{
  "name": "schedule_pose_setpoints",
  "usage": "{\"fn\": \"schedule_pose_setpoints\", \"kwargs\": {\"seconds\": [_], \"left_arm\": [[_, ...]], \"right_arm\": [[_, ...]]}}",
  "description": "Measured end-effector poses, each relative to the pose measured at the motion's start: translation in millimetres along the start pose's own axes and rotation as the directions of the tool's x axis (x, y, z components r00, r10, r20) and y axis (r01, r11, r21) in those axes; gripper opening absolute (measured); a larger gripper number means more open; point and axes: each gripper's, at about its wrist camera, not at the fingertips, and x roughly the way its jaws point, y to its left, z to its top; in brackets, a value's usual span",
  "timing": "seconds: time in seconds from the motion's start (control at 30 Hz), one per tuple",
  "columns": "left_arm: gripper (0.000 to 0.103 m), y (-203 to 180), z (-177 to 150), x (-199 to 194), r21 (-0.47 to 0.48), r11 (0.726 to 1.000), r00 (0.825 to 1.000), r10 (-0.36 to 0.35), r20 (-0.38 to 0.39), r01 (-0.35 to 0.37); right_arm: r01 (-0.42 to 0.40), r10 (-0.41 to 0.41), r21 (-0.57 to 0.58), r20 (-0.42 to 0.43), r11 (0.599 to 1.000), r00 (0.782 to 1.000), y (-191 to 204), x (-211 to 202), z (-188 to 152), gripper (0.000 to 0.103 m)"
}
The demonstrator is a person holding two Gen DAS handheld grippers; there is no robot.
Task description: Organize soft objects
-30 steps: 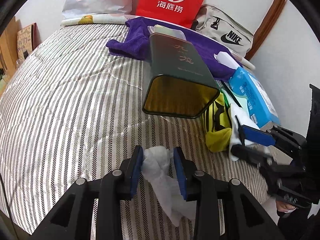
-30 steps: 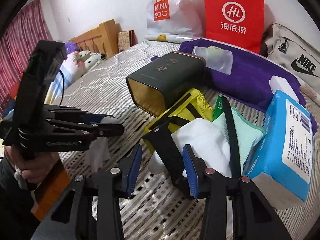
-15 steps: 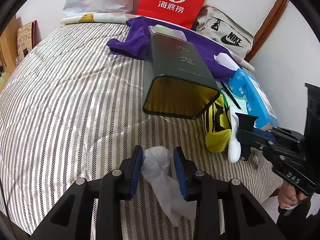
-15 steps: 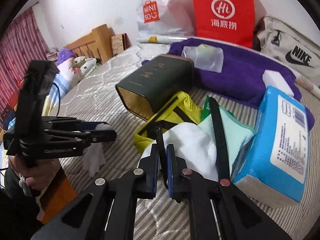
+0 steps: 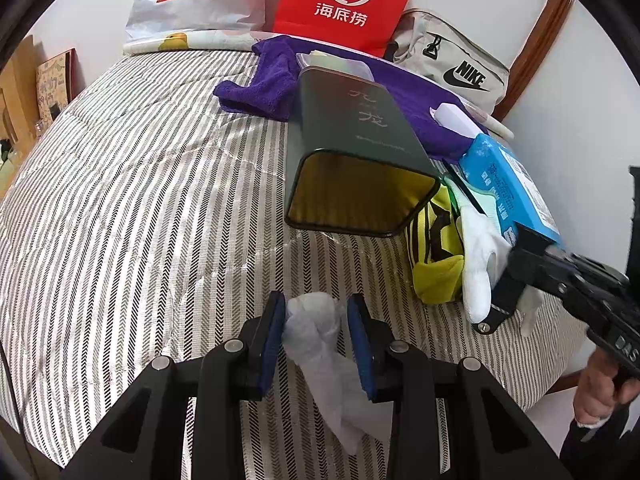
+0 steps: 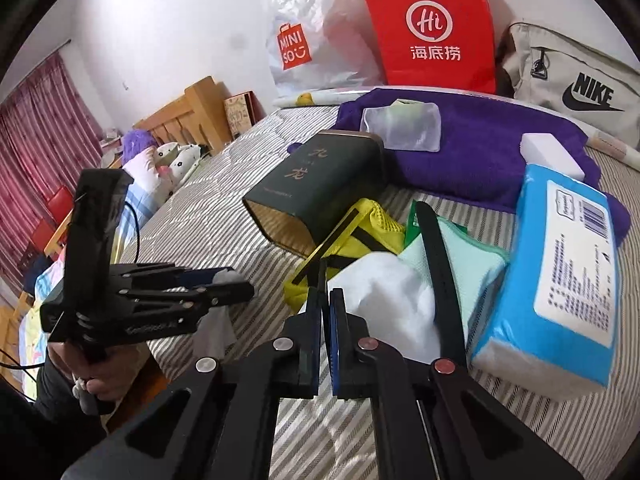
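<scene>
The left tongs (image 5: 316,332) point down toward the striped bed (image 5: 140,200), held low over its near edge by a hand (image 6: 96,384) gripping the black handle from below. Their blue pads pinch a crumpled white tissue (image 5: 316,328), whose upper wad bulges between the pads while a thin, wrinkled tail hangs below them. The right tongs (image 6: 326,312) also tilt downward, with their pads pressed together on a thin black strap (image 6: 322,276) that belongs to the yellow mesh pouch (image 6: 372,224). In the left wrist view the right tongs (image 5: 516,276) come in from the right edge, reaching into the pile of soft things. Just beside that strap lies a plump white sock (image 6: 392,300), and behind it a pale green cloth (image 6: 476,264) with a darker green border, crossed by a long black band (image 6: 440,268). A dark green tin (image 5: 360,152) lies on its side with its gold-lined open mouth facing the near edge of the bed, touching the yellow pouch. A blue tissue pack (image 6: 560,276) rests to the right of the cloth, and a purple towel (image 6: 480,152) spreads behind.
</scene>
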Motion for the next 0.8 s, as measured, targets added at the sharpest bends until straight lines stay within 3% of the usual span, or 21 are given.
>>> {"fn": "schedule_pose_setpoints", "kwargs": {"seconds": [0.1,0.13,0.17,0.47,0.8], "left_arm": [[0.03,-0.1,-0.3,-0.9,-0.013,1.0,1.0,-0.001,-0.013,0.0],[0.022,-0.7,-1.1,-1.4,-0.015,1.0,1.0,0.002,-0.017,-0.002],[0.022,-1.9,-2.7,-1.4,-0.011,1.0,1.0,0.008,-0.025,-0.008],[0.021,-12.1,-11.2,-4.1,-0.007,1.0,0.999,0.03,-0.043,-0.03],[0.021,-25.2,-8.7,-13.1,-0.003,1.0,0.999,0.03,-0.037,-0.03]], "right_arm": [[-0.008,0.008,0.004,0.013,1.0,1.0,1.7,-8.9,-5.0,0.003],[-0.008,0.008,0.007,0.02,1.0,1.0,1.6,-12.3,-6.3,0.003],[-0.008,0.008,0.013,0.028,1.0,1.0,1.1,-16.9,-8.0,0.003],[0.024,-0.028,0.062,0.066,0.998,0.997,-12.7,-52.1,-30.2,0.003],[0.107,-0.12,0.123,0.108,0.987,0.987,-39.1,-89.4,-50.4,0.003]]}}
